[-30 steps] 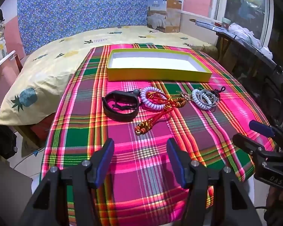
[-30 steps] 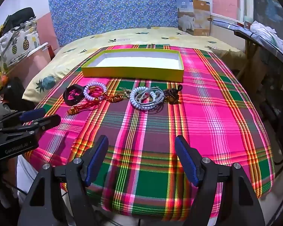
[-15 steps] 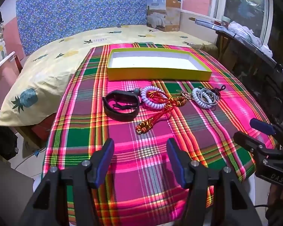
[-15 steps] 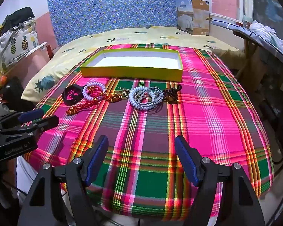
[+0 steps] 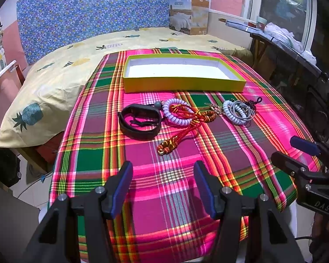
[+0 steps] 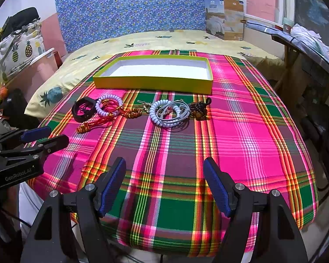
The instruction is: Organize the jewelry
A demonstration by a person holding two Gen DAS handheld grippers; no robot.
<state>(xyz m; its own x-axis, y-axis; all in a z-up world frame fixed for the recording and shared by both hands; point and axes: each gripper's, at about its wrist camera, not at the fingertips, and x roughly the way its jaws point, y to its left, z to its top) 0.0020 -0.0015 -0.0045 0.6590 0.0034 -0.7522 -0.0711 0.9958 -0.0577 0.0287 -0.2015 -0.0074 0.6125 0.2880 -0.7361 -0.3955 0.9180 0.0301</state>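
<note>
An empty yellow-green tray (image 5: 182,85) (image 6: 151,83) with a white floor lies at the far side of the plaid cloth. In front of it lies a row of jewelry: a black band (image 5: 139,125) (image 6: 83,109), a white coiled bracelet (image 5: 175,114) (image 6: 109,105), a red and gold knotted cord (image 5: 179,135) (image 6: 92,125), a second white coil with grey cords (image 5: 238,112) (image 6: 168,112), and dark brown beads (image 6: 199,109). My left gripper (image 5: 163,186) is open and empty, near the cloth's front edge. My right gripper (image 6: 164,185) is open and empty too.
The plaid cloth (image 5: 186,168) covers a table beside a bed with a pineapple sheet (image 5: 65,72). A cardboard box (image 5: 188,14) stands at the back. A dark cluttered shelf (image 5: 296,50) runs along the right. Each gripper shows in the other's view (image 5: 304,160) (image 6: 33,140).
Both grippers have drifted slightly; the scene has shifted only a little. Nothing was picked up or moved.
</note>
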